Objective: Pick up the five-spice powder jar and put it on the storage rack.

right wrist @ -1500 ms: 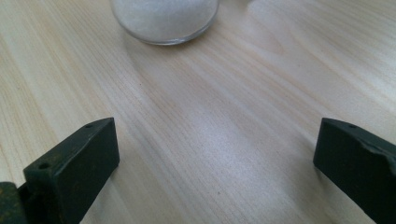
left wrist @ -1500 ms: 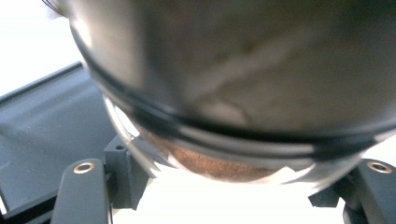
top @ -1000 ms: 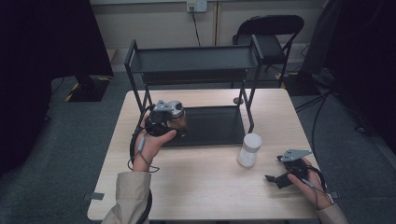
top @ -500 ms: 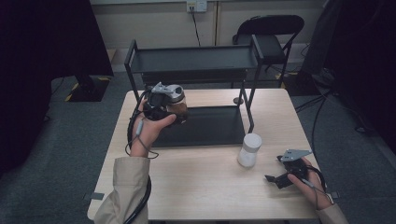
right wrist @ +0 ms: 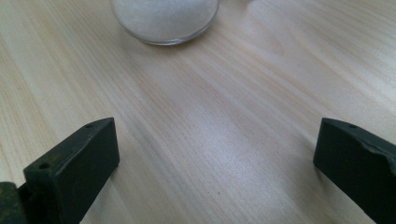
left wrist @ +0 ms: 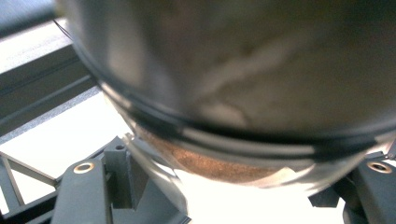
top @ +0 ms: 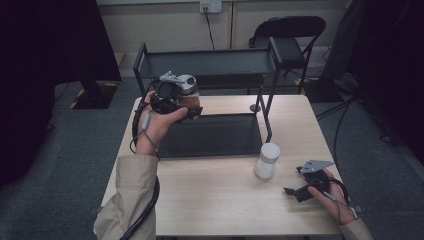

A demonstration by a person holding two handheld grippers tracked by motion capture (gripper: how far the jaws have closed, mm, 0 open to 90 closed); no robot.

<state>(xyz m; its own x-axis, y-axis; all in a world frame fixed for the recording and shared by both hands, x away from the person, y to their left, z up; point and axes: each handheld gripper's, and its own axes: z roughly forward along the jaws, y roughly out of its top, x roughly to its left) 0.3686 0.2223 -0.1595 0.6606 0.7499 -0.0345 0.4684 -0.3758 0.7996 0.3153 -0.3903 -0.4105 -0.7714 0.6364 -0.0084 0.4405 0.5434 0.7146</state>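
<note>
Rising from above the lower tray since the earlier frame, the left claw is pinching a jar of brown powder and carrying it upright toward the rack's upper shelf, which is lying just beyond and slightly above it. The right claw is resting spread on the worktop, near the white jar standing to its left.

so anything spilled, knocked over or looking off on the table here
Nothing stands out. The white jar stands upright on the table with no spill around it. The left claw holds the brown-filled jar over the black tray of the rack. The right claw rests open beside the white jar.
</note>
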